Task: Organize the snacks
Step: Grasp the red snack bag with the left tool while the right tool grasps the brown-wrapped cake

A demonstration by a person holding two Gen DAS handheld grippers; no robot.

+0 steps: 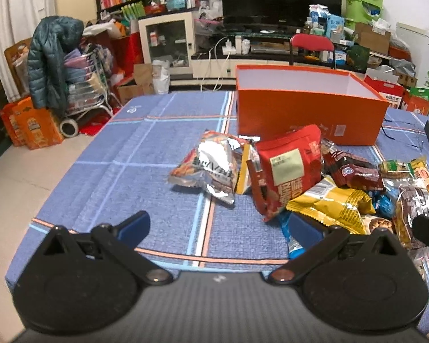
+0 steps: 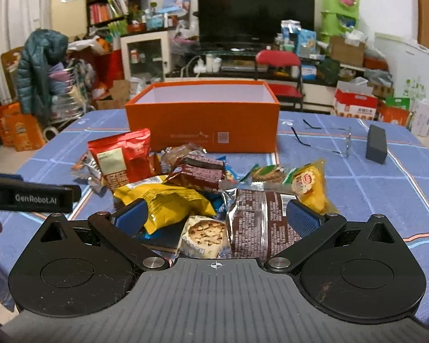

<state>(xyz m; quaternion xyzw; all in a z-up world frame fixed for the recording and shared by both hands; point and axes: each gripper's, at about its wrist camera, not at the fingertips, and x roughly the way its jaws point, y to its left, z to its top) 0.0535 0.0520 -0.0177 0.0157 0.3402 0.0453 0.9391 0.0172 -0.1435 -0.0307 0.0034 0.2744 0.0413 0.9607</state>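
From where I stand, both grippers hang low over the blue checked tablecloth (image 1: 146,154), each with its fingers spread wide and nothing between them. The right gripper (image 2: 216,217) faces the heap of snacks; at its twelve o'clock lie a brown wrapped cake (image 2: 257,223) and a cookie packet (image 2: 204,235), with a yellow bag (image 2: 168,200) toward eleven. The left gripper (image 1: 217,225) has bare cloth ahead, a crumpled silver bag (image 1: 211,168) at twelve and a red pouch (image 1: 286,168) at one. The orange box (image 2: 203,123) stands open and looks empty beyond the pile. The packets overlap, so I reckon a closing grip may catch two at once, or slide off slick foil and scatter the heap toward the eyeglasses (image 2: 326,140) at two o'clock.
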